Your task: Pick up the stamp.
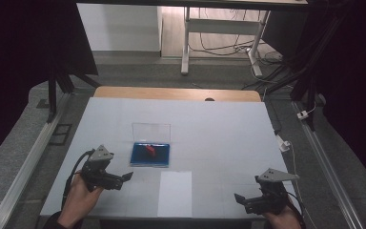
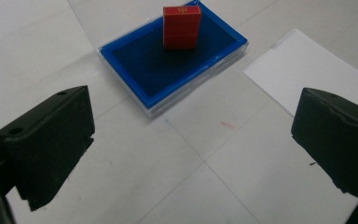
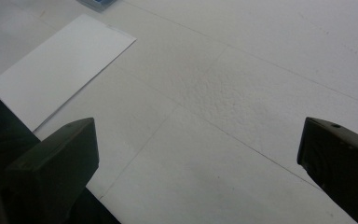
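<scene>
One table (image 1: 228, 124) with a white top carries everything. On it lie one white sheet (image 1: 175, 193) near the front edge, and one blue tray (image 1: 150, 155) just beyond it, its clear lid (image 1: 151, 130) standing up at the far side. One red block (image 2: 182, 27) stands upright in the tray's far half. Two grippers hover over the table: the left gripper (image 1: 124, 177) near the tray's left side, jaws spread and empty; the right gripper (image 1: 240, 198) well apart at the front right, jaws likewise spread. Nothing lies between the left gripper and the tray.
</scene>
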